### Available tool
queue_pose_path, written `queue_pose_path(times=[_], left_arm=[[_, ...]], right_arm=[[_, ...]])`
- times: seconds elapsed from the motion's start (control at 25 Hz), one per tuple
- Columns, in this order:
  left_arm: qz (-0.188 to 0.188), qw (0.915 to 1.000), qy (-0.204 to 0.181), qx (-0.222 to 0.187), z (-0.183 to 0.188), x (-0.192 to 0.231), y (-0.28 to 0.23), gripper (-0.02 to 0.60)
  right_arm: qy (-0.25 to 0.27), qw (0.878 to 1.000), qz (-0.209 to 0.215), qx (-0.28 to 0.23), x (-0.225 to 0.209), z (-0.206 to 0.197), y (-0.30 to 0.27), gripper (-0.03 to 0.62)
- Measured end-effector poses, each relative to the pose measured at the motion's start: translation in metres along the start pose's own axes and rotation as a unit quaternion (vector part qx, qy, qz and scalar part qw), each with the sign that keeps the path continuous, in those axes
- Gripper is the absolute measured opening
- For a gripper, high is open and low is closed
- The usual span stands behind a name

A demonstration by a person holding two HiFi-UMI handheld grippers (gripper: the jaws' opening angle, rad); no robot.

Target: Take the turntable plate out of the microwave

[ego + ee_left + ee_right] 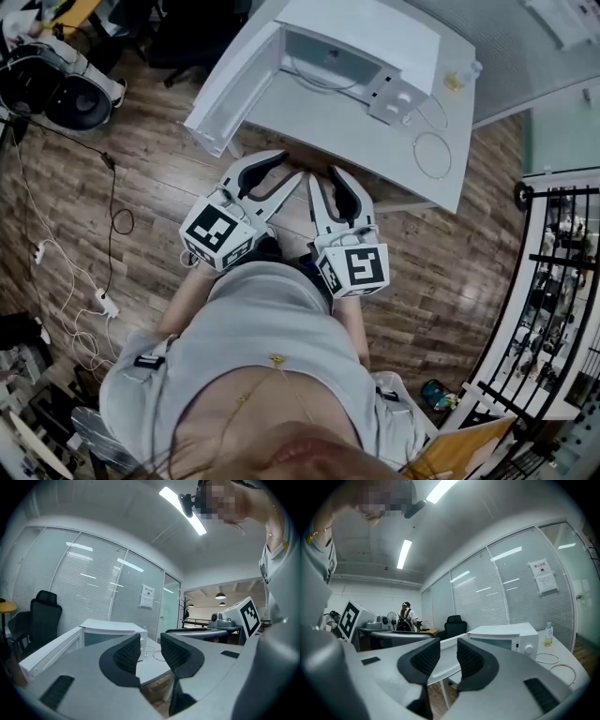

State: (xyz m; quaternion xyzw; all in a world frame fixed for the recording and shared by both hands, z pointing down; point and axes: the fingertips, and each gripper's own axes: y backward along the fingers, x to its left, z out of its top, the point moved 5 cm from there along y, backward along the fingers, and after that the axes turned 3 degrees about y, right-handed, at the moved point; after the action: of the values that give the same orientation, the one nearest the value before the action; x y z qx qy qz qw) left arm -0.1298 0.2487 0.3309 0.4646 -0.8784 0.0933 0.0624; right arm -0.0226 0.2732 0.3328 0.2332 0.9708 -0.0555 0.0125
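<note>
A white microwave (375,28) stands on a white table (375,141) with its door (234,89) swung open to the left. Its cavity shows a thin curved rim low at the front, perhaps the glass plate; I cannot tell for sure. My left gripper (286,171) and right gripper (326,178) are side by side just short of the table's near edge, both pointing at the microwave. Each is open with a narrow gap and nothing between its pads. The left gripper (150,653) sees the microwave (112,630) ahead; the right gripper (447,656) sees it (506,637) to its right.
A looped white cable (431,155) and a small bottle (455,80) lie on the table right of the microwave. Black office chairs (44,616) stand beyond. A black metal rack (553,281) is at the right, loose cables (56,262) on the wooden floor at left. A person (407,616) stands far off.
</note>
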Motion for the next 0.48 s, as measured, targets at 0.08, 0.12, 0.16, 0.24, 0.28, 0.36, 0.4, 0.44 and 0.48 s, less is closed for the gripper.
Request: queue_pose_path(times=[0.08, 0.12, 0.16, 0.24, 0.28, 0.36, 0.4, 0.44, 0.48], left_arm=[[-0.002, 1.0, -0.006, 0.002, 0.001, 0.006, -0.002, 0.137], [-0.004, 1.0, -0.007, 0.002, 0.001, 0.008, -0.003, 0.137], [-0.006, 1.0, -0.007, 0.002, 0.002, 0.01, -0.004, 0.137], [-0.01, 0.9999, -0.005, 0.0, 0.003, 0.013, -0.003, 0.137], [-0.011, 0.9999, -0.003, 0.0, 0.004, 0.014, -0.003, 0.137], [-0.012, 0.9999, 0.0, -0.002, 0.005, 0.016, -0.003, 0.137], [-0.012, 0.9999, 0.001, -0.002, 0.005, 0.018, -0.005, 0.137], [-0.011, 0.9999, 0.002, -0.002, 0.005, 0.02, -0.006, 0.137], [-0.01, 0.9999, 0.002, -0.003, 0.006, 0.022, -0.008, 0.137]], right_arm=[[0.001, 1.0, -0.005, -0.003, -0.001, 0.001, -0.007, 0.118], [0.002, 1.0, -0.007, -0.003, -0.002, 0.001, -0.01, 0.118], [0.002, 1.0, -0.01, -0.003, -0.002, 0.002, -0.012, 0.118], [0.001, 1.0, -0.012, -0.004, 0.0, 0.004, -0.014, 0.118], [0.001, 1.0, -0.013, -0.006, 0.001, 0.004, -0.015, 0.118], [0.0, 1.0, -0.01, -0.008, 0.002, 0.005, -0.017, 0.118], [0.001, 1.0, -0.008, -0.007, 0.002, 0.005, -0.02, 0.118], [0.003, 1.0, -0.006, -0.006, 0.001, 0.005, -0.023, 0.118], [0.005, 1.0, -0.004, -0.004, -0.001, 0.005, -0.025, 0.118]])
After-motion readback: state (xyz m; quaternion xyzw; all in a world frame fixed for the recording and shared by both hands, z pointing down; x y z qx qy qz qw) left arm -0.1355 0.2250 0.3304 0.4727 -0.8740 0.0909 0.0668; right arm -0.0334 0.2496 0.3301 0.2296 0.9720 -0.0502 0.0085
